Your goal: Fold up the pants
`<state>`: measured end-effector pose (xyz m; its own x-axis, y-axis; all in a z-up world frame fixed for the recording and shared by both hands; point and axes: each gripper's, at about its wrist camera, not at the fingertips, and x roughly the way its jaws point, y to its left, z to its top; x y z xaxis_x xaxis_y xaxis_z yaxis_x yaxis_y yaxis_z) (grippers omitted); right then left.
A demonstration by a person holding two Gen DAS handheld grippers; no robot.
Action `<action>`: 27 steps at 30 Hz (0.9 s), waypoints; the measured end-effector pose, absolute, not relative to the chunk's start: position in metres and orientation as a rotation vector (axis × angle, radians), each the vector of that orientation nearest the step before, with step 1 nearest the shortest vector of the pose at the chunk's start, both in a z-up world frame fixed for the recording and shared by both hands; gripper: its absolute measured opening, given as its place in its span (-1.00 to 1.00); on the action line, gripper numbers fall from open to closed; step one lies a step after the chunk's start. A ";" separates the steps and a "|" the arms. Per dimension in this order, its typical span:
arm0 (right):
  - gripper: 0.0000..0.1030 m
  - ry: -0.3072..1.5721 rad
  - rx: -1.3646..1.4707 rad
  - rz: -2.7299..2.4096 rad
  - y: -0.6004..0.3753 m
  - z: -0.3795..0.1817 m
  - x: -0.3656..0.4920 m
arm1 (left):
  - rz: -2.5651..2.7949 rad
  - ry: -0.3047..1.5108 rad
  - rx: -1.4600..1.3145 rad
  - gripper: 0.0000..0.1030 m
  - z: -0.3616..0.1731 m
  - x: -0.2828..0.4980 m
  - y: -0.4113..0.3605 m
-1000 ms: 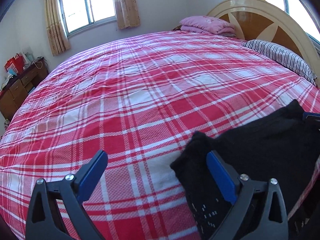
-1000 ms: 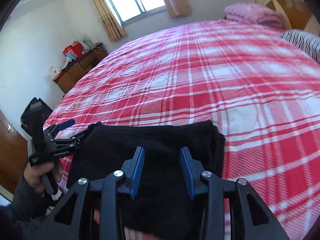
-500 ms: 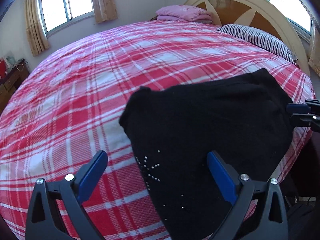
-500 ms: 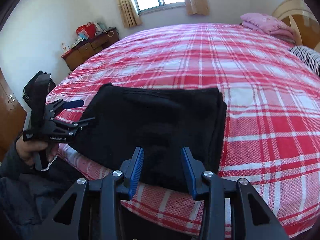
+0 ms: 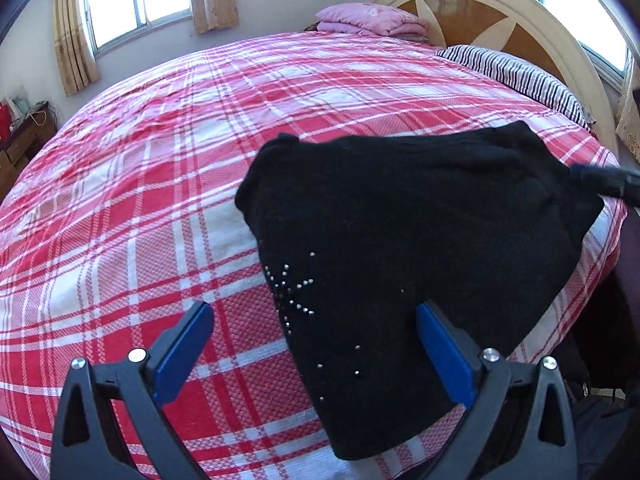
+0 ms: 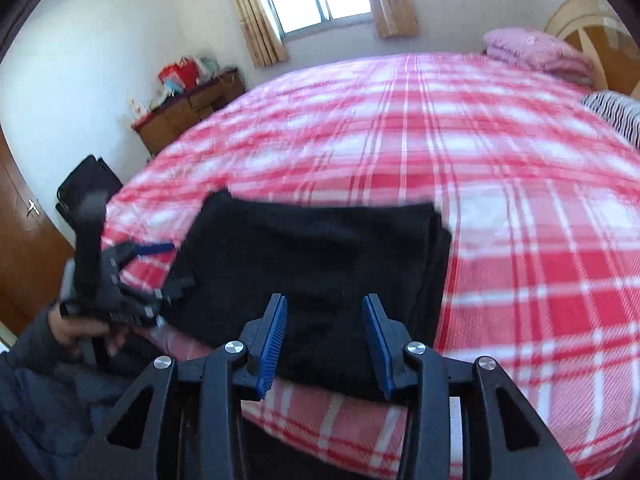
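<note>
The left gripper (image 5: pixel 314 344) is seen nearest in its own view, its blue-padded jaws spread wide with nothing between them, held above the edge of the folded black pants (image 5: pixel 408 232). A starburst of small silver studs (image 5: pixel 290 290) is shown on the fabric; no brand or readable writing can be made out there. The right gripper (image 6: pixel 324 340) is held with jaws narrowly parted and empty, just over the pants' near edge. The pants are laid flat in a folded rectangle at the near edge of the red plaid bed (image 5: pixel 160 152). White lettering on the left gripper's body, seen from the right wrist, is too blurred to be read. Farther off, a striped pillow (image 5: pixel 512 72) and folded pink bedding (image 5: pixel 368 20) are placed by the headboard (image 5: pixel 500 12).
</note>
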<state>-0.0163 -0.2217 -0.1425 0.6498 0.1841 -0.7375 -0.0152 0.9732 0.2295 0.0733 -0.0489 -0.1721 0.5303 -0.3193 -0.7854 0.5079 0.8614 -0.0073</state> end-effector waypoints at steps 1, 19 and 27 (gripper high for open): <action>-0.17 0.859 0.213 0.116 -0.223 -0.144 -0.011 | -0.501 0.886 0.229 1.00 -0.172 0.074 -0.048; -0.17 0.940 0.397 -0.062 -0.291 -0.167 -0.009 | -0.525 0.860 0.100 1.00 -0.161 0.091 -0.028; -0.04 0.983 0.459 -0.075 -0.290 -0.182 0.002 | -0.560 0.905 0.008 1.00 -0.174 0.106 -0.032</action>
<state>0.0023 -0.2901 -0.1820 0.5605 0.1434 -0.8156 0.2650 0.9021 0.3407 0.1060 -0.0321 -0.1736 0.4851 -0.4570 -0.7455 0.4633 0.8574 -0.2241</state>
